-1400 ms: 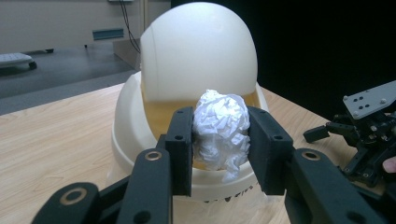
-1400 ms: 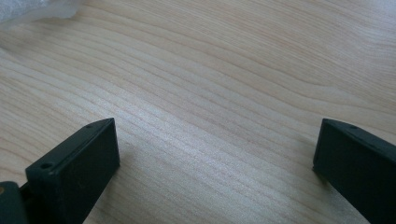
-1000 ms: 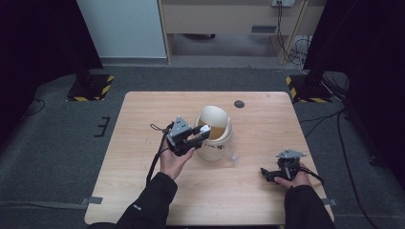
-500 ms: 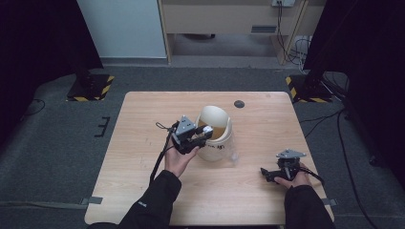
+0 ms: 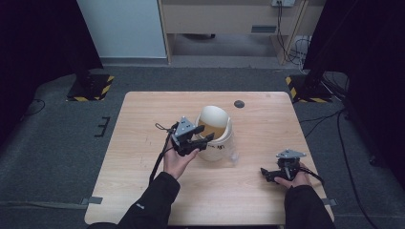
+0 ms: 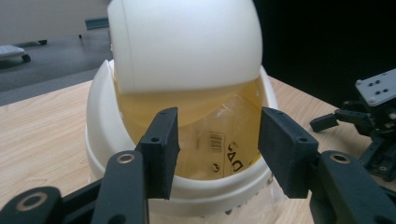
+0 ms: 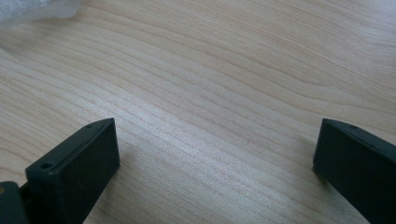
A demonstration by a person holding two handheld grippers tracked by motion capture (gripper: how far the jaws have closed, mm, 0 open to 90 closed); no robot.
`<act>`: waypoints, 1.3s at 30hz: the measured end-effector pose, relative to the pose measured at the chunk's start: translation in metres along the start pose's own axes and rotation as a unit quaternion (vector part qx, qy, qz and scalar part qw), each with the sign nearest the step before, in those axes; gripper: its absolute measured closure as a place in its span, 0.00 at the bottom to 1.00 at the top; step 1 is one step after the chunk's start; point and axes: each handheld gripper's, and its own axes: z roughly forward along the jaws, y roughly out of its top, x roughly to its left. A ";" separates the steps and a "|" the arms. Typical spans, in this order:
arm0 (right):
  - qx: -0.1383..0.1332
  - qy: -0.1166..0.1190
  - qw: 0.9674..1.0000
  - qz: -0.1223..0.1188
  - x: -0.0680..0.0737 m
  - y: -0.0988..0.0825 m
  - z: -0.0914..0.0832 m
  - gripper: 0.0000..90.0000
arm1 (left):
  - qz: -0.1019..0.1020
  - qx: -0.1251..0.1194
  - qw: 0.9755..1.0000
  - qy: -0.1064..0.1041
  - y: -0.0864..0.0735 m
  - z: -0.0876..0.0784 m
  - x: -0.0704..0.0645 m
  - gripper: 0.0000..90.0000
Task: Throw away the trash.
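1. White pot (image 5: 216, 133) sits near the middle of the wooden bench (image 5: 143, 124). It is round, and its lid (image 6: 184, 42) is tipped up on the far side, so the open mouth faces up and toward the person.
2. Inside the pot is a see-through yellowish liner (image 6: 210, 135) with black letters and a small barcode printed on it. I cannot tell if anything else is in there.
3. Some crinkly clear plastic (image 5: 234, 156) pokes out at the pot's base on the right side.
4. The left gripper (image 5: 200, 139) is held up just beside the pot on its left, pointing at the open mouth. Its fingers (image 6: 161, 149) are spread apart and grasp nothing.
5. The right gripper (image 5: 267, 174) rests low on the bench at the near right, well apart from the pot. Its fingers (image 7: 77, 170) are spread wide over bare wood, with nothing between them.
6. A small dark round spot (image 5: 239, 104) lies on the bench at the far side.
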 end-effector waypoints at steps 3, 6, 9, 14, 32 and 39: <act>0.000 0.000 1.000 -0.001 0.000 0.000 0.000 0.01 | 0.001 -0.001 1.000 -0.002 0.000 -0.007 0.000 0.49; 0.000 0.000 1.000 0.000 0.000 0.000 0.000 0.01 | 0.003 0.002 1.000 0.000 -0.003 -0.016 0.001 0.46; 0.000 0.000 1.000 -0.001 0.000 0.000 0.000 0.01 | 0.003 0.007 1.000 0.001 -0.008 -0.026 0.004 0.43; 0.000 0.000 1.000 0.000 0.000 0.000 0.000 0.01 | -0.008 0.009 1.000 0.008 -0.019 -0.043 0.010 0.39; 0.000 0.000 1.000 0.000 0.000 0.000 0.000 0.01 | -0.028 0.073 0.995 0.064 -0.075 -0.086 0.040 0.23; 0.000 0.000 1.000 0.000 0.000 0.000 0.000 0.01 | -0.050 0.126 0.986 0.094 -0.098 -0.099 0.058 0.21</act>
